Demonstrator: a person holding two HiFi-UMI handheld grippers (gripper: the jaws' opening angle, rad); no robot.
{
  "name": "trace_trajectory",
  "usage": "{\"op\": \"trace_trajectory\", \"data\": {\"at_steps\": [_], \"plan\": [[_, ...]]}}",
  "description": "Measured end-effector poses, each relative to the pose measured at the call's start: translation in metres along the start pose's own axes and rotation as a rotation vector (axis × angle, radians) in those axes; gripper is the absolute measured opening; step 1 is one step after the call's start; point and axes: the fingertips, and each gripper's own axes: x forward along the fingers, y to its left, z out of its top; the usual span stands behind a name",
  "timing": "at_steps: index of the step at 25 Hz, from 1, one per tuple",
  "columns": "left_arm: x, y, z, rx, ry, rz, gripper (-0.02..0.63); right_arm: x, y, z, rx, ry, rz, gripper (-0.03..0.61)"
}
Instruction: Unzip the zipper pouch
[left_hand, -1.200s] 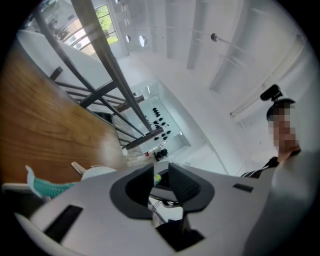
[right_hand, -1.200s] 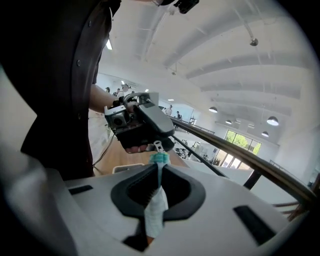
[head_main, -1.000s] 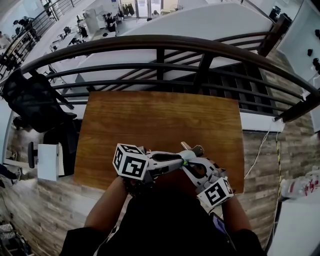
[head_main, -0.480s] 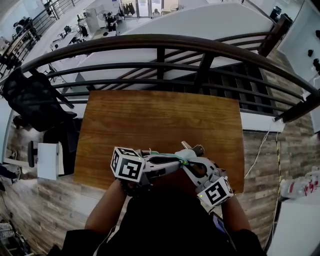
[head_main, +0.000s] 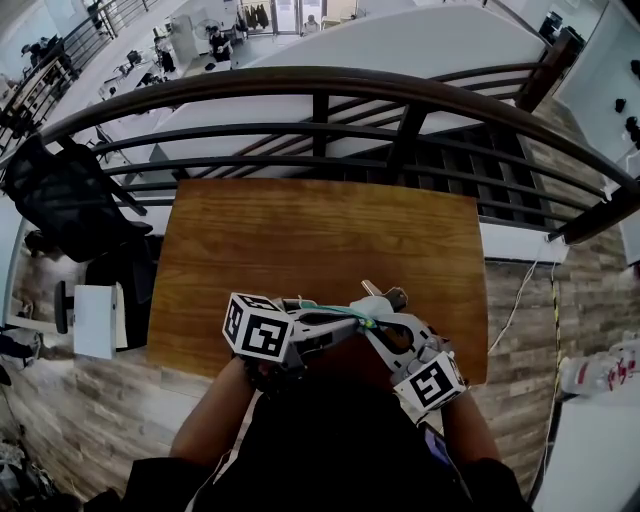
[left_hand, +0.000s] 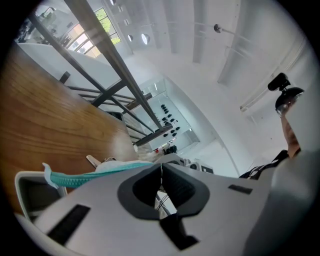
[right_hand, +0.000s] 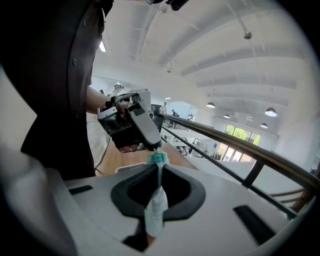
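The right gripper's (right_hand: 159, 172) jaws pinch the zipper pouch (right_hand: 155, 212). The left gripper's (left_hand: 161, 167) jaws have just shut by the teal zipper (left_hand: 82, 176); its pull is too small to see. Next probably comes a steady tug along it.

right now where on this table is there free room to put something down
The wooden table is bare from the railing side to mid-table, out to both side edges. It is crowded only at the near edge, around the pouch.
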Motion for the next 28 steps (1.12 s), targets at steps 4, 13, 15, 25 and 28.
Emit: {"op": "trace_trajectory", "data": {"at_steps": [4, 13, 15, 25, 28], "plan": [[0.006, 0.006, -0.005, -0.006, 0.003, 0.029, 0.015, 0.000, 0.002, -0.010, 0.074, -0.016, 0.001, 0.014], [0.033, 0.034, -0.040, -0.021, 0.130, 0.118, 0.015, -0.002, 0.020, -0.060, 0.292, -0.002, -0.035, 0.023], [0.042, 0.035, -0.041, -0.068, 0.115, 0.096, 0.015, -0.006, 0.016, -0.068, 0.321, -0.006, -0.053, 0.029], [0.075, 0.030, -0.049, -0.045, 0.186, 0.070, 0.015, -0.044, 0.005, -0.074, 0.230, 0.035, -0.072, 0.097], [0.080, 0.030, -0.049, -0.044, 0.192, 0.073, 0.015, -0.047, 0.005, -0.072, 0.207, 0.043, -0.059, 0.089]]}}
